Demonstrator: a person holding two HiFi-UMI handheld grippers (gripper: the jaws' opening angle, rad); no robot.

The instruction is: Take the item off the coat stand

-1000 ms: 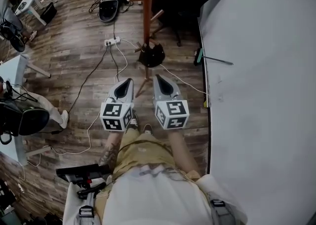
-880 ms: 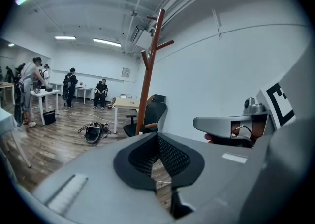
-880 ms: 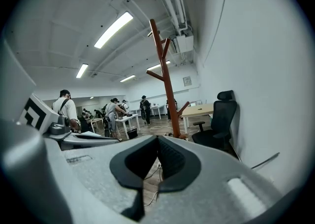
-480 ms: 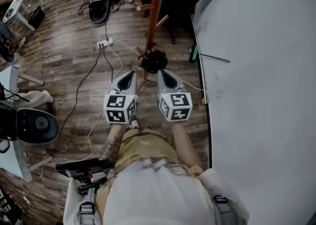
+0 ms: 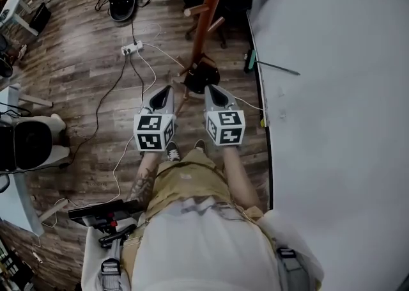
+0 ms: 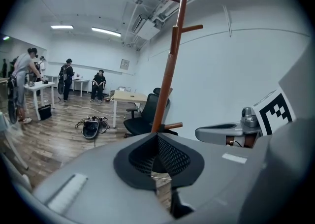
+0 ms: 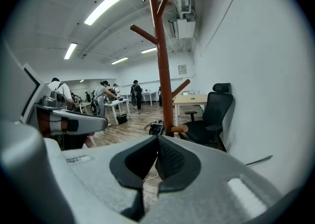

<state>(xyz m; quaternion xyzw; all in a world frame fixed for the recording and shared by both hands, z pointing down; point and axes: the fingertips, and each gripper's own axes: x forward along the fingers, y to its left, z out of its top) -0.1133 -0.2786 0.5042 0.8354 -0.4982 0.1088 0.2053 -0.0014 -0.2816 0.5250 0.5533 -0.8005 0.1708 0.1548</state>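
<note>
The red-brown wooden coat stand (image 5: 206,18) rises just ahead of me; its upper pegs (image 7: 143,33) are bare in both gripper views. A dark item (image 5: 201,77) sits low on the stand near its foot; what it is I cannot tell. My left gripper (image 5: 167,89) is shut and empty, its tip just left of that dark item. My right gripper (image 5: 208,87) is shut and empty too, its tip almost touching the item from below. The pole (image 6: 169,73) stands straight beyond the left gripper (image 6: 157,135). It also stands beyond the right gripper (image 7: 157,137).
A white wall (image 5: 339,91) runs along the right. A black office chair (image 7: 214,114) stands behind the stand. A power strip (image 5: 131,48), cables and a black bundle (image 5: 121,3) lie on the wooden floor. People stand at white tables (image 6: 37,86) far back.
Both grippers have moved forward to the stand's foot, side by side and shut throughout. The stand and the dark item now lie right at their tips.
</note>
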